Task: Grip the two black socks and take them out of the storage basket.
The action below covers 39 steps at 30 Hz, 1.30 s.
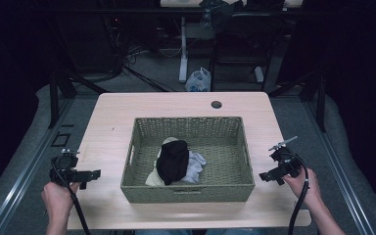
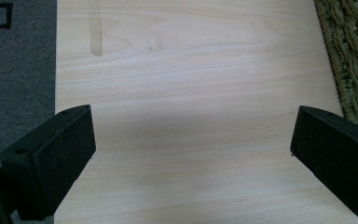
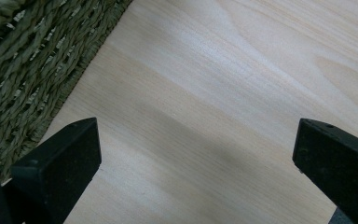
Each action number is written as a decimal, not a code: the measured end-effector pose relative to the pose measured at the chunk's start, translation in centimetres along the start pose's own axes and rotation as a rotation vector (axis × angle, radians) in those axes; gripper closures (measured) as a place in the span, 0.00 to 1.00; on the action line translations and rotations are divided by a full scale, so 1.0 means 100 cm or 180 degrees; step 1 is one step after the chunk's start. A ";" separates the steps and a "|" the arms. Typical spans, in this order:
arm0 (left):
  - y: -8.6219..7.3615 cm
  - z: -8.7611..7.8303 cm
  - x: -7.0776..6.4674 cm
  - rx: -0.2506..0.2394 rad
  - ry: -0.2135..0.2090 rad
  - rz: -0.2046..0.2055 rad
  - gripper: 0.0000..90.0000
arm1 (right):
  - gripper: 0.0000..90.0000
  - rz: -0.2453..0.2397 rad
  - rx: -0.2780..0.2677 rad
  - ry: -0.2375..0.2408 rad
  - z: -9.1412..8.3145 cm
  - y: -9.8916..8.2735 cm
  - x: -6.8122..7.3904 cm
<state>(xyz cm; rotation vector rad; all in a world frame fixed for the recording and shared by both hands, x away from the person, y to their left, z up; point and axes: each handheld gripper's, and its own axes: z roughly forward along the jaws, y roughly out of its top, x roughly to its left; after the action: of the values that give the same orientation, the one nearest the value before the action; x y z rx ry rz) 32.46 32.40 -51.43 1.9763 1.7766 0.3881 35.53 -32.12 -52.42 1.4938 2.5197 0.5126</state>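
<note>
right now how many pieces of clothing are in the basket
3 that show, all heaped at the middle front of the basket: a black piece on top, a pale grey one to its right, a cream one beneath at the left. More may lie hidden under the black piece.

Two bare forearms, no sleeves visible, left gripper [image 1: 84, 175] black and boxy with thick black cable, right gripper [image 1: 269, 177] black with looping black cable and grey plate on top, blocky matte black jaws with small holes
</note>
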 end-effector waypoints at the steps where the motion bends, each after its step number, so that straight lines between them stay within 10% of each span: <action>1: 0.001 -0.002 0.000 0.0030 -0.0014 0.0005 0.00 | 0.01 -0.0008 0.0009 -0.0020 0.000 0.000 0.000; 20: 0.010 -0.024 -0.009 -0.0158 -0.0081 0.0013 0.00 | 0.01 -0.0027 -0.0008 -0.0040 -0.003 0.000 0.001; 39: 0.040 -0.055 -0.045 -0.0324 -0.0259 0.0311 0.00 | 0.01 -0.0027 0.0008 -0.0048 -0.003 0.000 0.002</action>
<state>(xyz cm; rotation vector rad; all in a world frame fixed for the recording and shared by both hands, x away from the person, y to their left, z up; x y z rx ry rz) 32.59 28.49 -44.32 1.9835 1.5836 0.4154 35.28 -31.99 -52.12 1.4818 2.5152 0.4952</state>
